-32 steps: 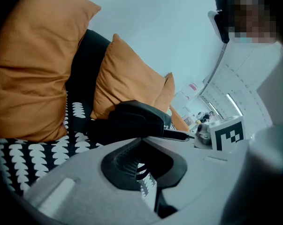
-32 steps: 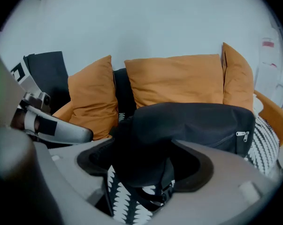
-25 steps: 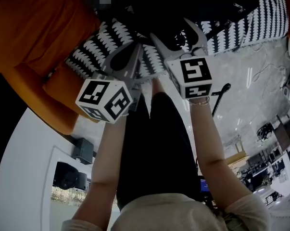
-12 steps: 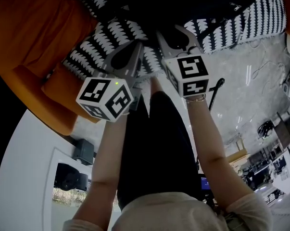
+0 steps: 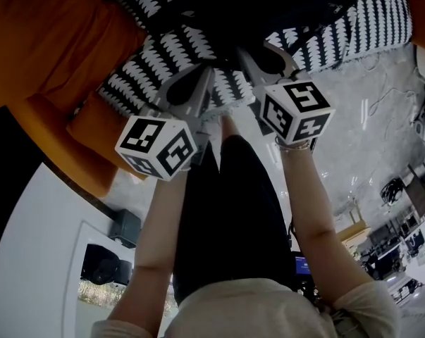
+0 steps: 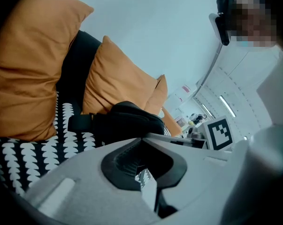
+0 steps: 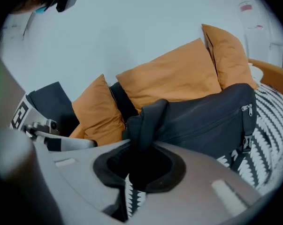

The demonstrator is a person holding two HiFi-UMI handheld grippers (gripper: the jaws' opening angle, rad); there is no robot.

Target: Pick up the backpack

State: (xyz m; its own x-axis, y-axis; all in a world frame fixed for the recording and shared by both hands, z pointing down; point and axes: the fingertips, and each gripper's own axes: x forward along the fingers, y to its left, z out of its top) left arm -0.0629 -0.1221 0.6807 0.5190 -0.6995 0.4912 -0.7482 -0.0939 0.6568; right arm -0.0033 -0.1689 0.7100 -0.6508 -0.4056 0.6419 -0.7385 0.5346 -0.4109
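Note:
A black backpack (image 5: 254, 9) lies on a sofa seat (image 5: 163, 51) covered in black-and-white pattern, in front of orange cushions (image 5: 50, 34). My right gripper (image 5: 267, 56) reaches its near edge. Its jaws have just been closing, and in the right gripper view the backpack's black handle strap (image 7: 148, 118) rises from between them, pinched there. The bag's body (image 7: 207, 118) stretches off to the right. My left gripper (image 5: 198, 76) sits just left of it over the seat's front edge, jaws together with nothing in them. The backpack (image 6: 127, 123) lies beyond its tips.
Three orange cushions (image 7: 179, 78) lean against the sofa back. A pale marbled floor (image 5: 367, 111) with thin cables lies right of the sofa. The person's dark trousers (image 5: 226, 210) and both forearms fill the lower middle of the head view.
The right gripper's jaws went from wide open to closed around the backpack's strap. That gripper rolled and shifted to the right in the head view. The left gripper barely moved.

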